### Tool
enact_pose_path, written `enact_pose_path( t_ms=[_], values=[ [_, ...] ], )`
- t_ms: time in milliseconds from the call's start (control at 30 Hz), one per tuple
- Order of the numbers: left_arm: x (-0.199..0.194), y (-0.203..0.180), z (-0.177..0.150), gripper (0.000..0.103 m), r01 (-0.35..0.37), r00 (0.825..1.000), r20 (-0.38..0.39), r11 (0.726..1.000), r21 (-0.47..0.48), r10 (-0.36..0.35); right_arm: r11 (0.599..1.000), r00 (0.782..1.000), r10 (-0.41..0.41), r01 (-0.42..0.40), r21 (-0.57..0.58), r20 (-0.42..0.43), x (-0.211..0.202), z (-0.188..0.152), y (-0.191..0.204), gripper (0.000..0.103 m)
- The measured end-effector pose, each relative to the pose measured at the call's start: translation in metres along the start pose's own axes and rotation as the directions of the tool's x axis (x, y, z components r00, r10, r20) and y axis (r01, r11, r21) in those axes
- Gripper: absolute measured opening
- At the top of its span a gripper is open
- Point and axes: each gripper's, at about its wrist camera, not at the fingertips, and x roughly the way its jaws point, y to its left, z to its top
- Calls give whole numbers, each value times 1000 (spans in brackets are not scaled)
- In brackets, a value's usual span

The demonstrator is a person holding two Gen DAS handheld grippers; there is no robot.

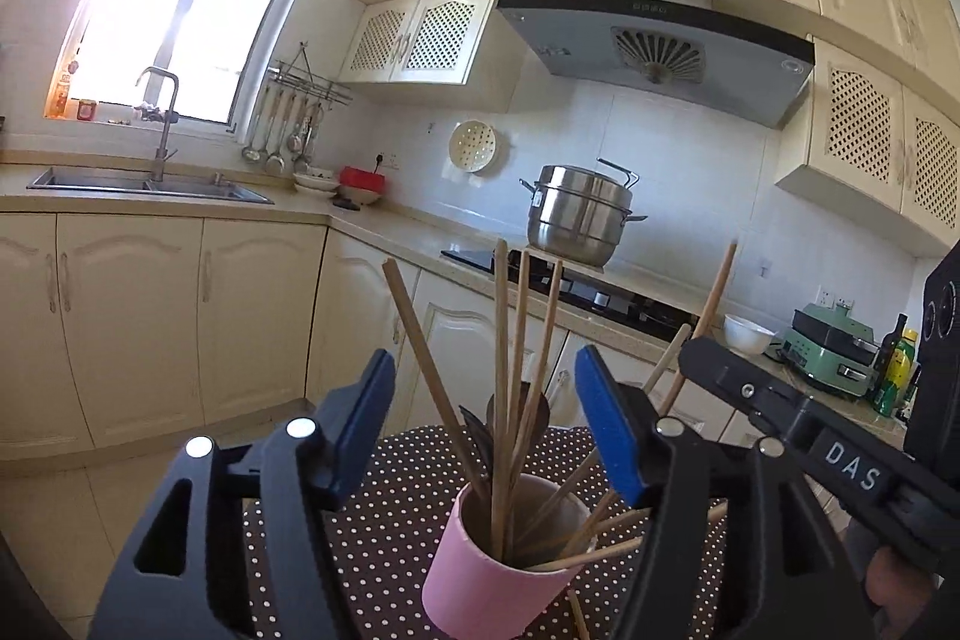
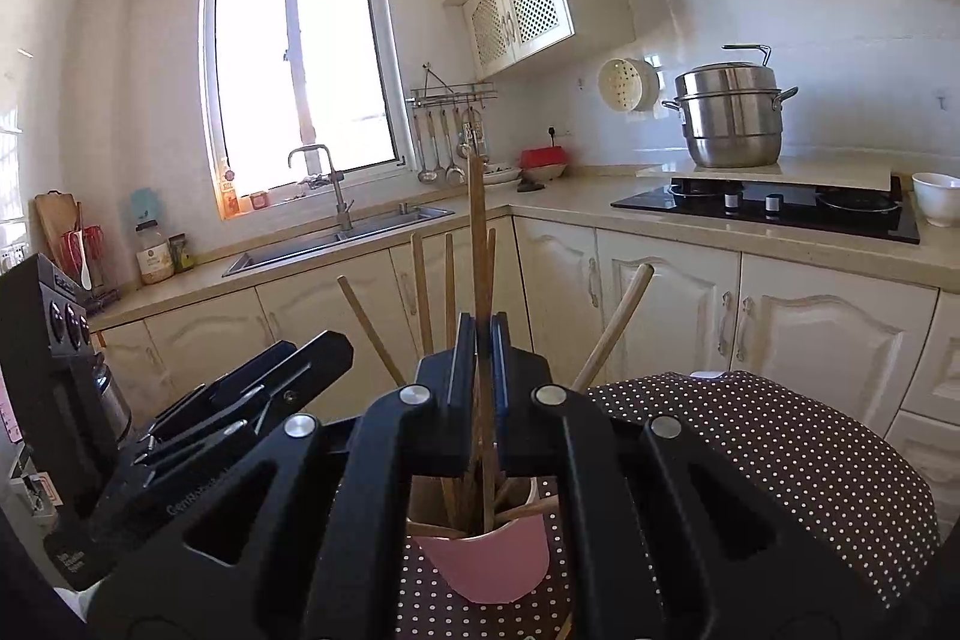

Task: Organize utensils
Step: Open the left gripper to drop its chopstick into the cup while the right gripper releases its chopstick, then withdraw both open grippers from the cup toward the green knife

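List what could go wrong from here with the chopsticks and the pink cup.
1. The right gripper is shut on one chopstick that stands in the pink cup; a sideways pull might tip the cup.
2. The left gripper is open around the leaning chopsticks and could knock them out.

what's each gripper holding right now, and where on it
The right gripper is shut on one chopstick, gripping its middle above the pink cup. The left gripper is open and holds nothing.
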Motion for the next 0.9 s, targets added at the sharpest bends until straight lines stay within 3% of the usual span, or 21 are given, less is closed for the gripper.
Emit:
enact_pose_path(
  t_ms=[233,300,433,567,700,800,900],
  values=[
    [-17,1,4,68,-4,999,-37,1000,-6,4,1000,1000,-22,22,-2,13,-14,6,7,11],
    [-24,-2,6,70,-2,999,-42,1000,-3,2,1000,999,-27,27,-3,26,-21,9,9,21],
    [-39,-9,11,72,7,999,-45,1000,11,-7,999,997,-39,39,-5,68,-39,15,14,52],
    [-53,-17,12,73,13,998,-62,999,30,-11,999,995,-40,42,-12,86,-56,20,17,52],
    [-62,-23,6,73,23,992,-125,999,36,-19,997,993,-67,69,-17,96,-78,20,14,54],
    [-61,-28,-4,73,30,977,-214,999,44,-20,995,993,-94,95,-14,77,-89,12,7,56],
    [-56,-35,-22,73,39,947,-322,998,56,-19,993,992,-119,119,-6,39,-96,-1,-2,56]
  ],
)
